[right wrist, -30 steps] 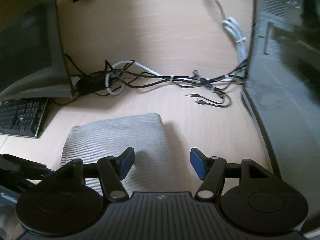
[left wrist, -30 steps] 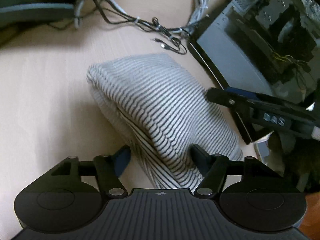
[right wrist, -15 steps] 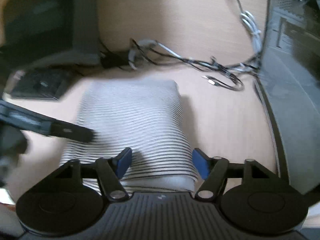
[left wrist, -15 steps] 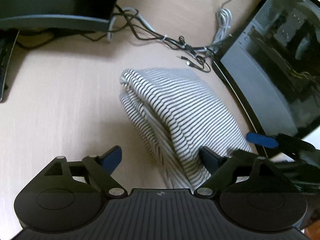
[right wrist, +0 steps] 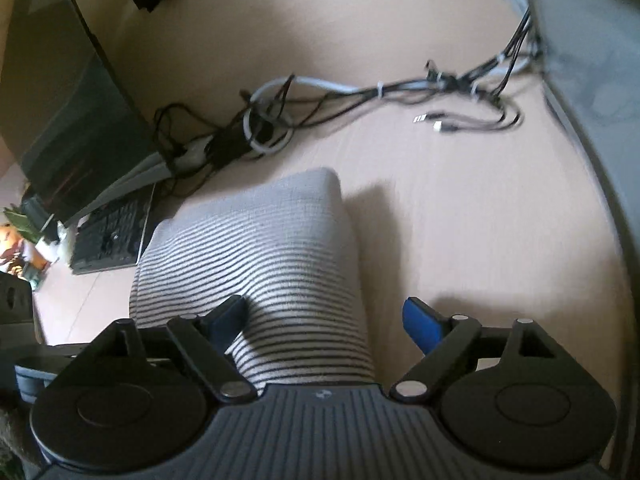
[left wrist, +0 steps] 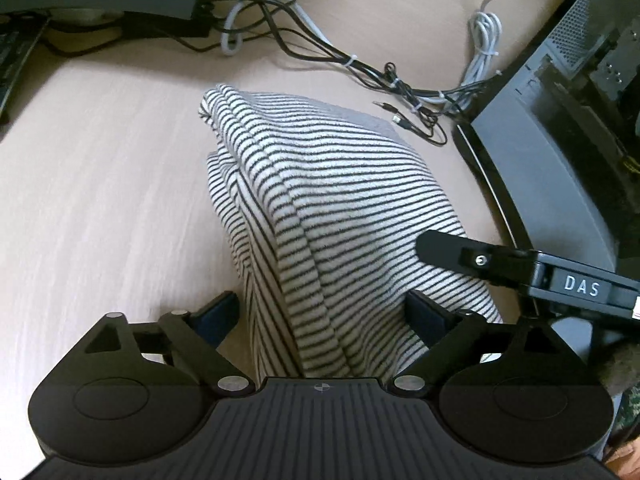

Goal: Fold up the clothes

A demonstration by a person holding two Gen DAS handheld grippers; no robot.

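Observation:
A folded black-and-white striped garment (left wrist: 328,216) lies in a thick bundle on the light wooden desk (left wrist: 100,168). My left gripper (left wrist: 324,314) is open, its jaws straddling the near left end of the bundle. The right gripper's finger (left wrist: 452,250) reaches over the bundle's right side in the left wrist view. In the right wrist view the garment (right wrist: 264,264) lies below and left, and my right gripper (right wrist: 324,318) is open with its left finger over the fabric and its right finger over bare desk.
A tangle of black and white cables (left wrist: 328,56) lies beyond the garment. A computer case (left wrist: 560,132) stands at the right. A monitor (right wrist: 68,120) and a keyboard (right wrist: 108,240) are at the left.
Both grippers have shifted over the bundle: the left view now sits closer to its near end, and the right gripper has swung right, so its right finger is off the fabric.

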